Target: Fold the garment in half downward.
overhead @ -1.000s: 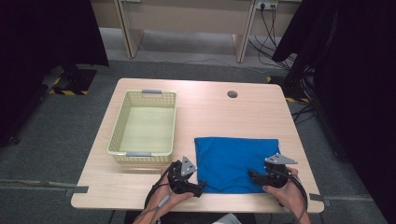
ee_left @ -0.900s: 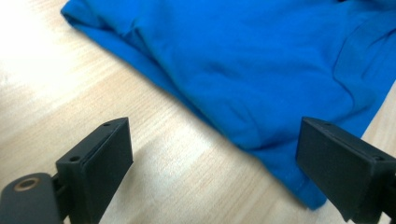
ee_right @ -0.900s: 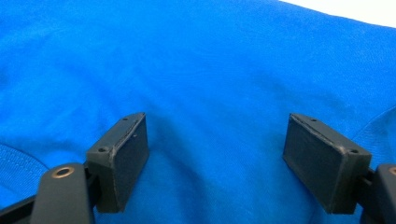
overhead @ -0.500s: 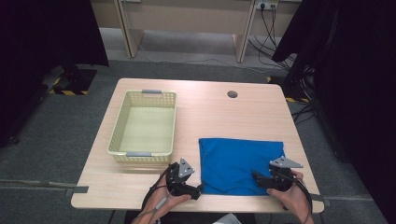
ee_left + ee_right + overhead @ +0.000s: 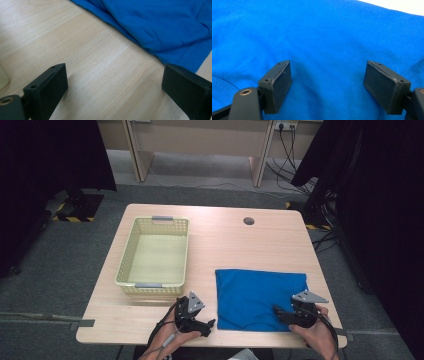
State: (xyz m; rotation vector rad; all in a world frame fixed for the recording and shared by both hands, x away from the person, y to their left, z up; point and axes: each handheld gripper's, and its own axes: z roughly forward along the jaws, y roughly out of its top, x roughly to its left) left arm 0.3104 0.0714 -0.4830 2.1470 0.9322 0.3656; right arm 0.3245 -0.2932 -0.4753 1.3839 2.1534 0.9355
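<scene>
A yellow basket (image 5: 154, 254) sits on the bench (image 5: 225, 240). The left gripper (image 5: 209, 325) is wide apart over bare wood. The blue cloth (image 5: 257, 295) lies flat beside it. The right gripper (image 5: 278, 311) is apart above the cloth.

Both handheld grippers are matt black, the left gripper (image 5: 210, 324) and the right gripper (image 5: 276, 311) each topped by a grey three-cornered plate (small dark holes in it). Black cables trail back over bare forearms. The blocky fingers (image 5: 277, 85) show small screw holes.
</scene>
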